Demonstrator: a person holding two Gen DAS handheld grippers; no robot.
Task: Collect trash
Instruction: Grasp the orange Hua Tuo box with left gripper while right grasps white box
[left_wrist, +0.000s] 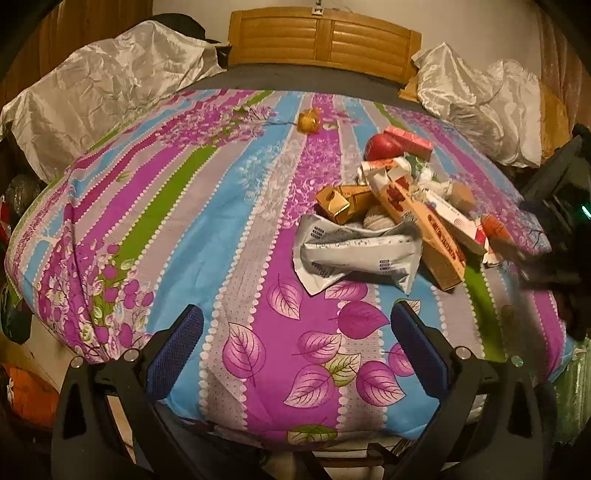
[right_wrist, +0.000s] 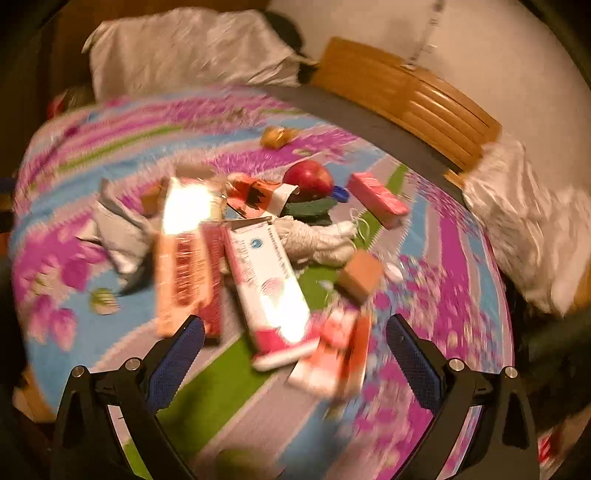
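A heap of trash lies on the striped floral bedspread (left_wrist: 236, 229): a crumpled grey wrapper (left_wrist: 354, 251), a long orange box (left_wrist: 424, 225), a gold box (left_wrist: 343, 201), a white-and-pink box (right_wrist: 269, 280), a pink box (left_wrist: 410, 142) and a red apple (left_wrist: 382, 146). A gold foil ball (left_wrist: 309, 121) sits apart, farther back. My left gripper (left_wrist: 295, 347) is open over the bedspread, short of the grey wrapper. My right gripper (right_wrist: 295, 354) is open just before the white-and-pink box and a small red-and-white carton (right_wrist: 332, 354); this view is blurred. The right gripper's dark body (left_wrist: 554, 229) shows at the left view's right edge.
White satin pillows (left_wrist: 110, 81) (left_wrist: 480, 96) lie at both back corners before a wooden headboard (left_wrist: 321, 40). The bed's near edge drops off under the left gripper. Clutter and an orange item (left_wrist: 26, 391) sit on the floor to the left.
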